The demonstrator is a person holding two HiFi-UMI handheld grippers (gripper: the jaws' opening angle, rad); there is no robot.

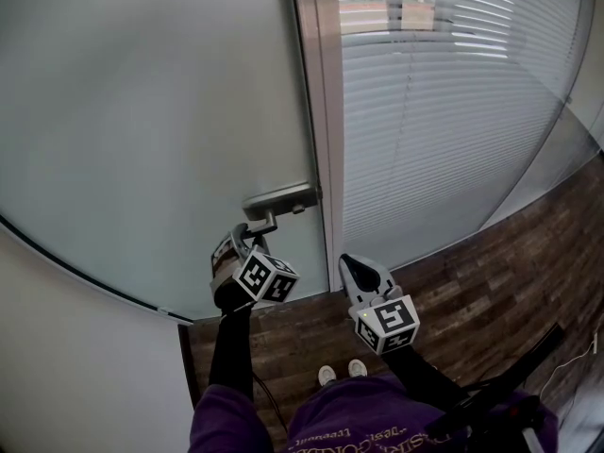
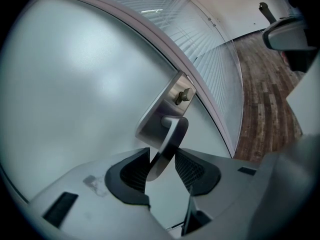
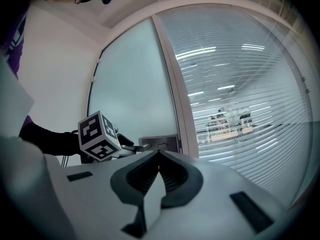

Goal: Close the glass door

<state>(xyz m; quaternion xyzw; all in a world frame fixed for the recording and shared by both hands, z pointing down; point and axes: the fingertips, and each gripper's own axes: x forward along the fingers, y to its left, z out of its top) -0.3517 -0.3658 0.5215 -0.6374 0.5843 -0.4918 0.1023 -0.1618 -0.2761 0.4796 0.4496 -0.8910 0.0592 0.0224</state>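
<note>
The frosted glass door [image 1: 142, 111] fills the left of the head view, its edge meeting the pale frame [image 1: 326, 111]. A metal lever handle [image 1: 267, 217] hangs from a lock plate [image 1: 280, 198] near that edge. My left gripper [image 1: 247, 237] is shut on the lever. In the left gripper view the curved handle [image 2: 172, 134] lies between both ribbed pads of the left gripper [image 2: 161, 166]. My right gripper [image 1: 351, 264] hovers to the right of it, in front of the frame, shut and empty. In its own view the right gripper [image 3: 159, 154] has its tips meeting, facing the lock plate [image 3: 160, 143].
Right of the frame runs a glass wall with white slatted blinds [image 1: 444, 111]. Dark wooden floor [image 1: 491, 291] lies below, with the person's shoes at the bottom. A white wall [image 1: 75, 366] stands at the lower left, beside the door.
</note>
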